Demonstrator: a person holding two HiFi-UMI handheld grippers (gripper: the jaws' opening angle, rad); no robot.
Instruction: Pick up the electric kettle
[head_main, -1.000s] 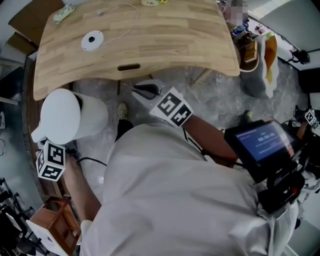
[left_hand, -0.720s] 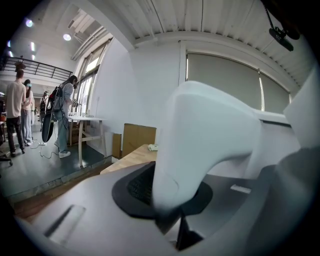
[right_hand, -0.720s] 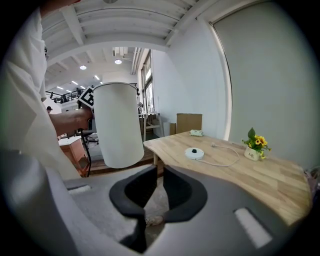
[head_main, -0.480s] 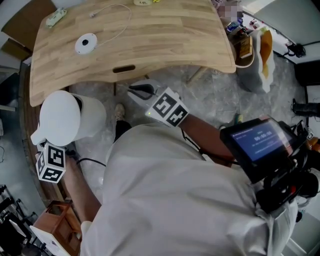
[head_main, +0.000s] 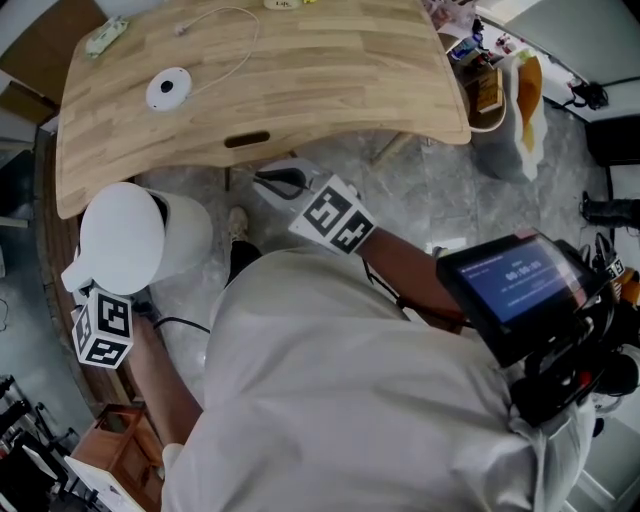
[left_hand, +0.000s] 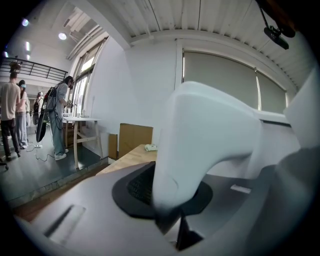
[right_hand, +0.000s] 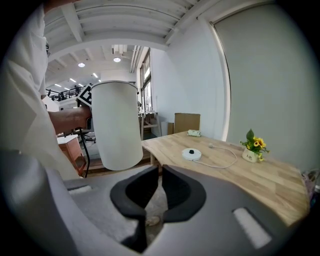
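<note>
A white electric kettle (head_main: 140, 240) hangs upright in the air above the floor, just off the near left corner of a wooden table (head_main: 300, 90) and well apart from its round power base (head_main: 167, 88), which sits on the tabletop with its cord trailing away. The left gripper (left_hand: 170, 202) is clamped on the kettle's handle (left_hand: 205, 135), and its dark pads press against the handle's lower part. The right gripper (head_main: 270, 180) is held out near the table edge with its jaws drawn together on nothing. The kettle looks rigid and smooth-walled, so the body would probably slip in a pinch, which makes the handle the sensible place to take it. Whether it holds water cannot be seen. If it is full, it would likely pull forward and down from the handle.
</note>
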